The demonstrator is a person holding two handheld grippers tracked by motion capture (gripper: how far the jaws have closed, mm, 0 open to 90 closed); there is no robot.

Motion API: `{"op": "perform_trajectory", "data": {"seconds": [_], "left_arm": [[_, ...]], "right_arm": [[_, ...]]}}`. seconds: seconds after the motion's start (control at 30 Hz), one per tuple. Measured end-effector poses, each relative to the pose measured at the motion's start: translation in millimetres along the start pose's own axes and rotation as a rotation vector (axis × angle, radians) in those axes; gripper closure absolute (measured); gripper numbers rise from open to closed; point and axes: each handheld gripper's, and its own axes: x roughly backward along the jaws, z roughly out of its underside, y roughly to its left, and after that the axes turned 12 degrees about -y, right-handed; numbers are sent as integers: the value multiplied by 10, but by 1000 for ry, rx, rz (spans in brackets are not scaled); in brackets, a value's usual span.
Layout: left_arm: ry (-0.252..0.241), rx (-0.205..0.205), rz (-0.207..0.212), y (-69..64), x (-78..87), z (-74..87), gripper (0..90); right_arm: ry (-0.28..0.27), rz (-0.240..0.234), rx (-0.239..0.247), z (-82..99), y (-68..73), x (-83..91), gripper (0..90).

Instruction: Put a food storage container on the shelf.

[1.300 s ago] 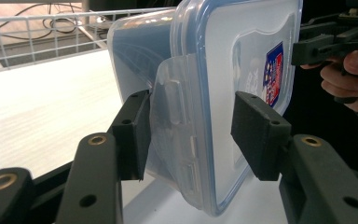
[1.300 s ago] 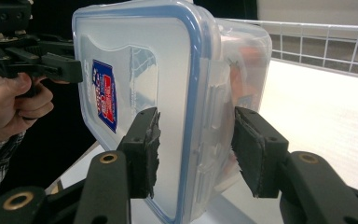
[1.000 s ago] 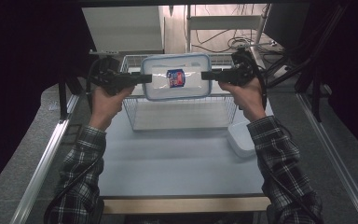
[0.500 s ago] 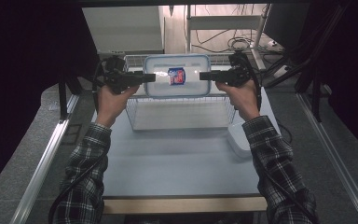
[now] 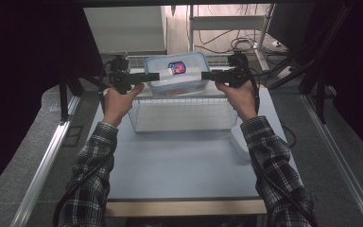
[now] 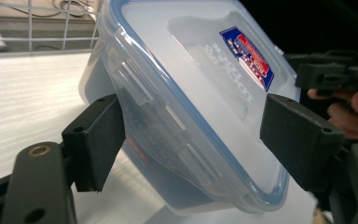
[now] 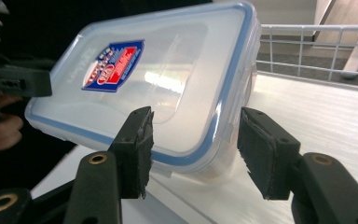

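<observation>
A clear plastic food container (image 5: 176,73) with a blue-sealed lid and a red and blue label stands tilted at the back of a wire basket (image 5: 184,118). My left gripper (image 5: 157,75) is at its left end. Its jaws have just been opening: in the left gripper view one pad (image 6: 98,140) lies at the container (image 6: 191,93), the other pad (image 6: 300,135) stands off the lid. My right gripper (image 5: 203,74) straddles the right end. Its jaws have also just been opening; its pads (image 7: 135,149) sit close on either side of the container (image 7: 168,70), and a thin gap shows at one pad.
The basket stands at the far middle of a pale table (image 5: 179,165). A white dish-like object (image 5: 240,142) lies by the basket's right front corner. Cables and shelving lie beyond the table. Dark curtains flank both sides.
Both hands carried the container farther from me and lower into the basket's back. The left jaws have spread away from the container.
</observation>
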Motion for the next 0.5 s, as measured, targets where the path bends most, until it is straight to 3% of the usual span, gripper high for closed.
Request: {"op": "perform_trajectory", "data": {"seconds": [0.07,0.1,0.2,0.33,0.5], "left_arm": [[7,37,2,44,-20,-17,216],[-3,28,-21,45,-18,-30,213],[-8,-50,-120,6,29,-87,225],[-21,-122,-151,-59,80,-70,234],[-28,-246,-181,-225,187,-36,368]], "right_arm": [[-7,-5,-26,-2,-23,-21,467],[-9,-5,-34,-6,-33,-27,474],[-16,9,-37,-20,-39,-26,480],[-20,9,-26,-20,-32,-26,479],[-50,22,31,-4,-1,23,491]]}}
